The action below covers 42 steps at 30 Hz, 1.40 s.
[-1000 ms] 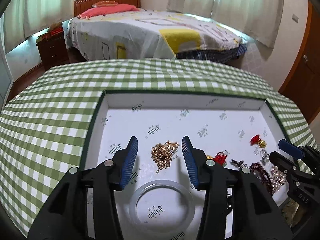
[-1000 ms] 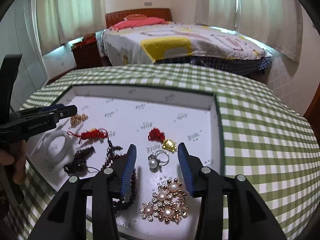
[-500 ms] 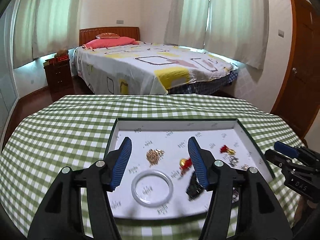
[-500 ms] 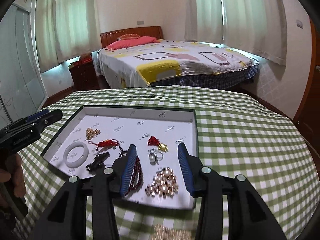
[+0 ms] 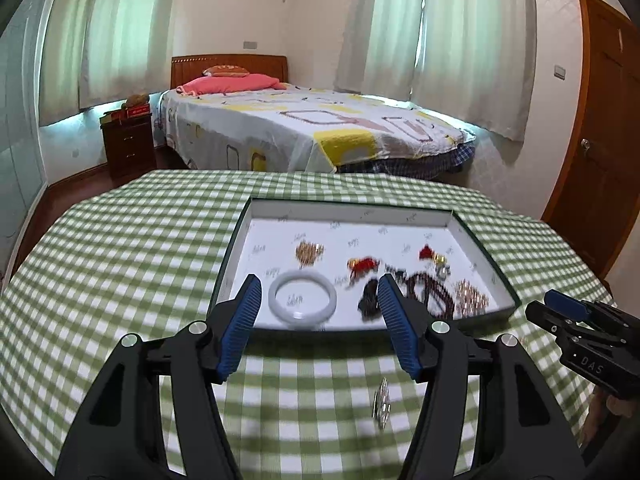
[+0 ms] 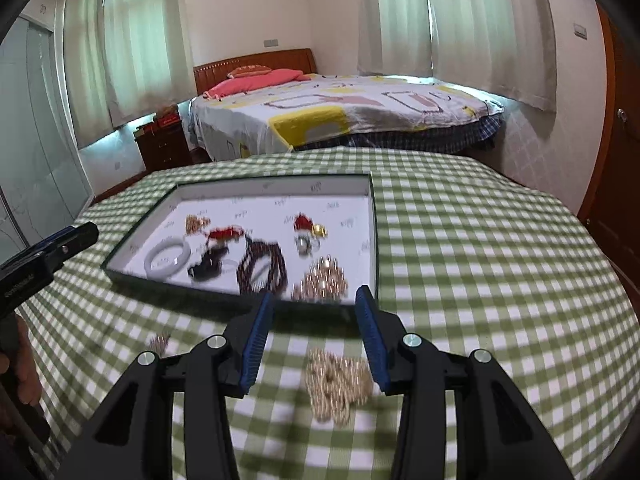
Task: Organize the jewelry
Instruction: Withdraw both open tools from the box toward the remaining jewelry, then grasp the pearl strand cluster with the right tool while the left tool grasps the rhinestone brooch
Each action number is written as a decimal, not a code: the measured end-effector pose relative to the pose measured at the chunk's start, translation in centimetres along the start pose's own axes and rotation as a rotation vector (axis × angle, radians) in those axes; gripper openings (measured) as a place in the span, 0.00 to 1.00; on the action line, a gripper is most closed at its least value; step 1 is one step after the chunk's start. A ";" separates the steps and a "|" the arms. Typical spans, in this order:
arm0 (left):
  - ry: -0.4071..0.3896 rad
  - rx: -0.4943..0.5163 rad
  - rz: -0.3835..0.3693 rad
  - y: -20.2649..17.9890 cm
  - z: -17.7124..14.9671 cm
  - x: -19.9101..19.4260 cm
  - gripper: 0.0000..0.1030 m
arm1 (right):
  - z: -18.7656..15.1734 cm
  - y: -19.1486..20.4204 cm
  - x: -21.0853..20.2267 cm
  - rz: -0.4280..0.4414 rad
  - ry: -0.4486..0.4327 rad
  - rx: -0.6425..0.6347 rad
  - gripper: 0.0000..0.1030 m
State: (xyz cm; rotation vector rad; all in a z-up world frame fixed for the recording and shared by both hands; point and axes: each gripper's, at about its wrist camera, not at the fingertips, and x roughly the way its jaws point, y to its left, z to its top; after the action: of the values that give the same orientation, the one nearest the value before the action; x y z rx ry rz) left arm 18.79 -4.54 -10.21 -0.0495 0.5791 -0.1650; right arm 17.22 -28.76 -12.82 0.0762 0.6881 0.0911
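Observation:
A shallow white tray (image 5: pixel 352 210) (image 6: pixel 276 184) lies on the green checked tablecloth. In it lie a white bangle (image 5: pixel 302 300) (image 6: pixel 166 258), a gold chain (image 5: pixel 308 252), red knotted charms (image 5: pixel 362 266) (image 6: pixel 304 222), dark bead strings (image 6: pixel 262 266) and a pearl brooch (image 6: pixel 322 280). A gold piece (image 6: pixel 336 384) lies on the cloth between my right fingers; a small silver piece (image 5: pixel 382 402) lies on the cloth in the left wrist view. My left gripper (image 5: pixel 318 328) and right gripper (image 6: pixel 314 336) are open and empty, held before the tray's near edge.
The round table (image 5: pixel 120 240) carries only the tray and the loose pieces. Another small gold piece (image 6: pixel 160 342) lies on the cloth left of my right gripper. A bed (image 5: pixel 312 132), a nightstand (image 5: pixel 128 144) and a door (image 5: pixel 600 152) stand beyond.
Both grippers have pulled back and up from over the tray to in front of its near edge. Both stay open and empty. The jewelry in the tray has not moved.

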 end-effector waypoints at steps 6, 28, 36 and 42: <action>0.027 -0.024 0.029 0.4 -2.6 -0.4 0.63 | -2.2 -0.1 0.2 -0.013 0.026 -0.008 0.42; 0.127 -0.025 0.019 0.0 -6.1 1.3 0.63 | -4.0 -1.4 3.6 -0.044 0.145 0.018 0.46; 0.149 -0.004 -0.002 -1.0 -6.7 1.5 0.63 | -4.5 -0.8 3.2 -0.021 0.138 0.009 0.19; 0.164 0.017 -0.019 -1.8 -7.1 1.6 0.63 | -4.6 0.2 2.3 -0.008 0.114 -0.014 0.17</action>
State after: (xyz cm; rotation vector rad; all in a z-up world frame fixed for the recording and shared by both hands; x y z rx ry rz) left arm 16.00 -6.58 -16.88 -0.0248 0.7408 -0.1940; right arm 15.99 -28.14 -17.79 0.0555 0.8016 0.0933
